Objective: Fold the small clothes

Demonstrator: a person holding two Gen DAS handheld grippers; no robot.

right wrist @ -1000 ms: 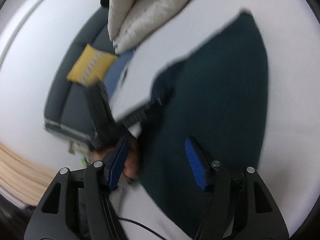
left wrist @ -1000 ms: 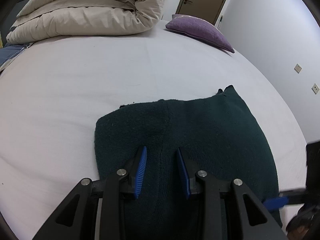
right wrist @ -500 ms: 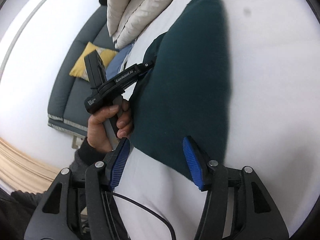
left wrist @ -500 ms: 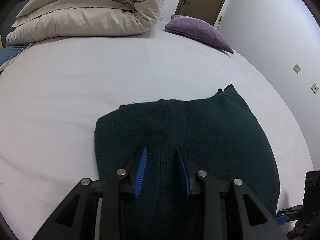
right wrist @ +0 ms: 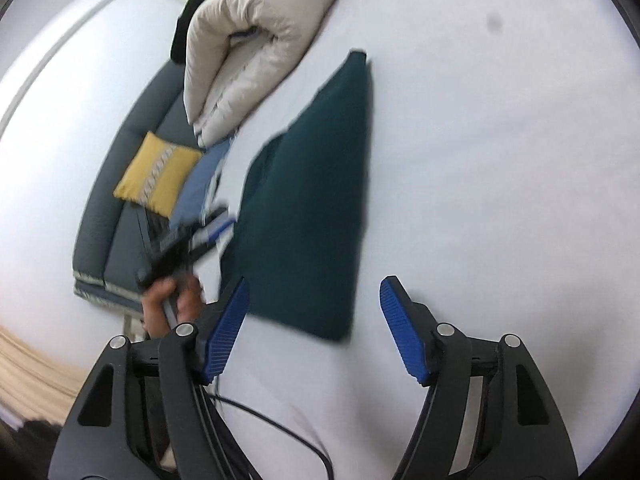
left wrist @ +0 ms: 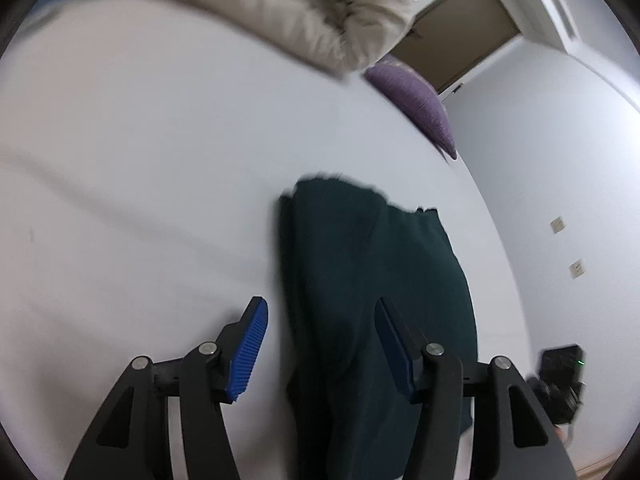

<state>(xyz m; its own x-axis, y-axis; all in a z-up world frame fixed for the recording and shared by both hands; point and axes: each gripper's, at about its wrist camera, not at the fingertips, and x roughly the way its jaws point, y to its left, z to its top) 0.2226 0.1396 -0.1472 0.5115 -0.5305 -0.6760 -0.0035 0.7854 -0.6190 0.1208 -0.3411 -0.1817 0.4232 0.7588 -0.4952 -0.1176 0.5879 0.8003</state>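
Garment: dark green knit piece, folded to a narrow tapered shape, flat on the white bed, toward the near edge.
Left hand-held gripper: jaws opening, blue pads spread; garment's near end seen between the fingers, left pad clear of the cloth over bare sheet, right pad in front of the cloth, contact not discernible through blur.
Right hand-held gripper: jaws opening, pads wide apart; garment's near corner seen between them, neither pad pressing on it.
Left hand: wrapped round the handle of its black tool, just left of the garment's near end, blurred.
Duvet: cream, rolled up at the far end of the bed, apart from the garment.
Purple cushion: on the bed beyond the garment, beside the duvet.
Sofa: grey, alongside the bed, carrying a yellow cushion.
Cable: black, lying across the sheet beneath the right tool.
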